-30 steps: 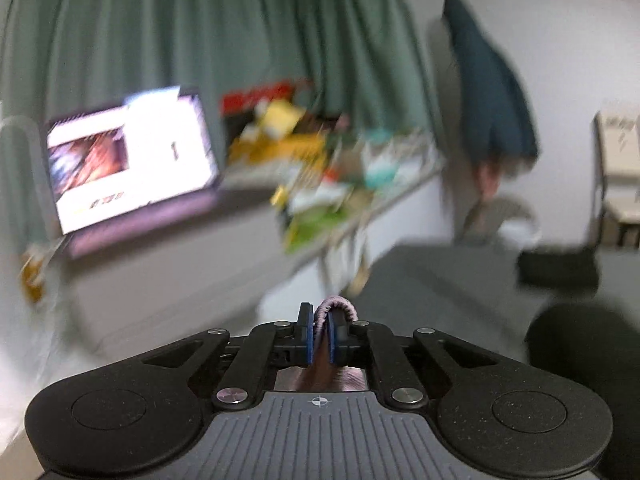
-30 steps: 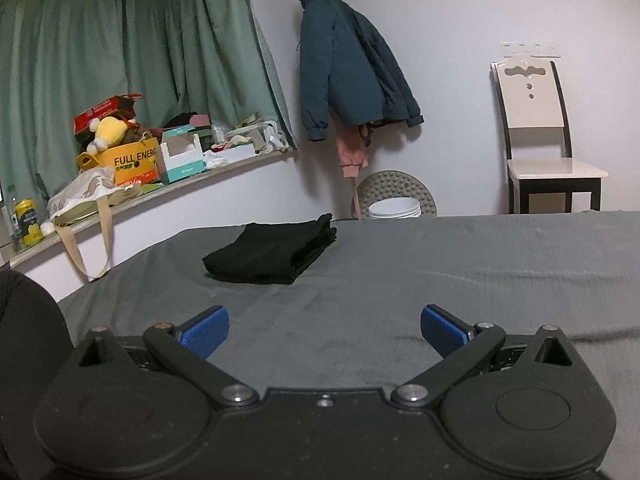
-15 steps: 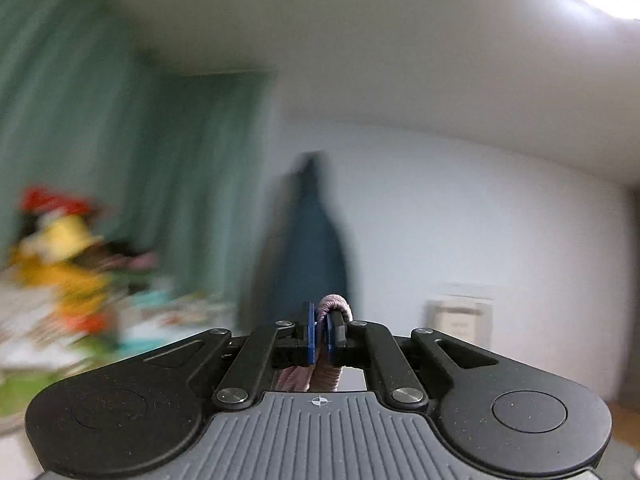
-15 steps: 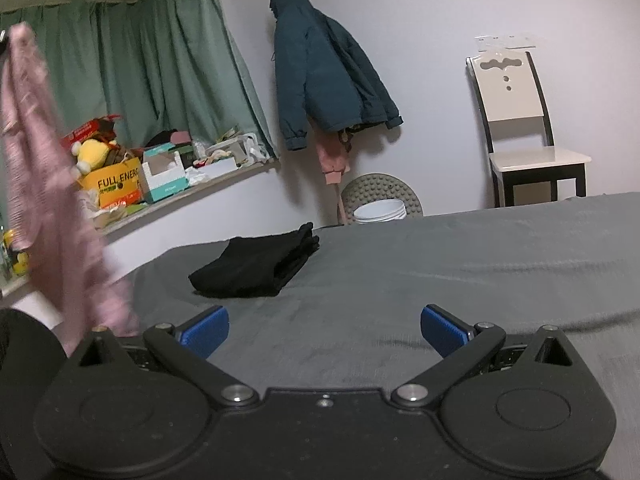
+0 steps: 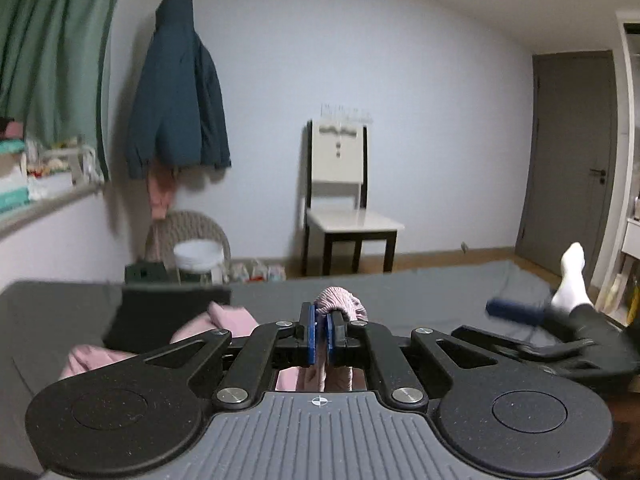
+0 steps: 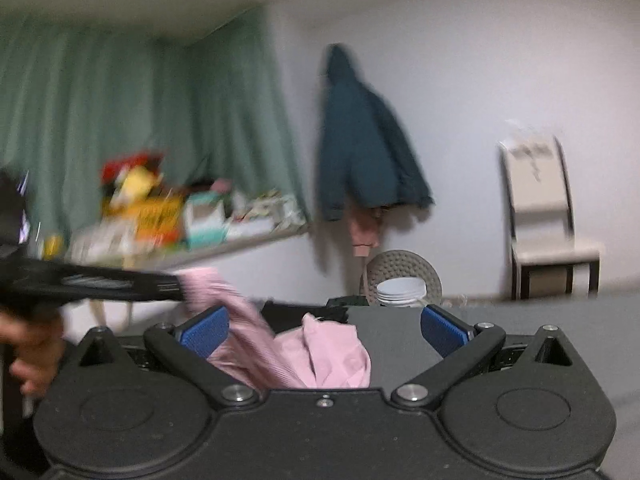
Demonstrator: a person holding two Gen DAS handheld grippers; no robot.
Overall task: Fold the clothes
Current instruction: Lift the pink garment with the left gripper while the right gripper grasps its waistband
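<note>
Left wrist view shows the left gripper (image 5: 319, 338) pinched on a pink garment (image 6: 320, 356) that trails in a crumpled heap onto the grey bed (image 6: 560, 320); the right gripper (image 6: 324, 326) hovers with fingers apart, so spreading seems underway, and next it needs a free edge

A pink ribbed garment (image 6: 320, 356) lies crumpled on the grey bed, one edge lifted.

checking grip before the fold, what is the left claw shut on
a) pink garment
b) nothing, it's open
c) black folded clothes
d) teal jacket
a: the left claw is shut on a bunched edge of the pink garment, which trails down onto the grey bed.
</note>
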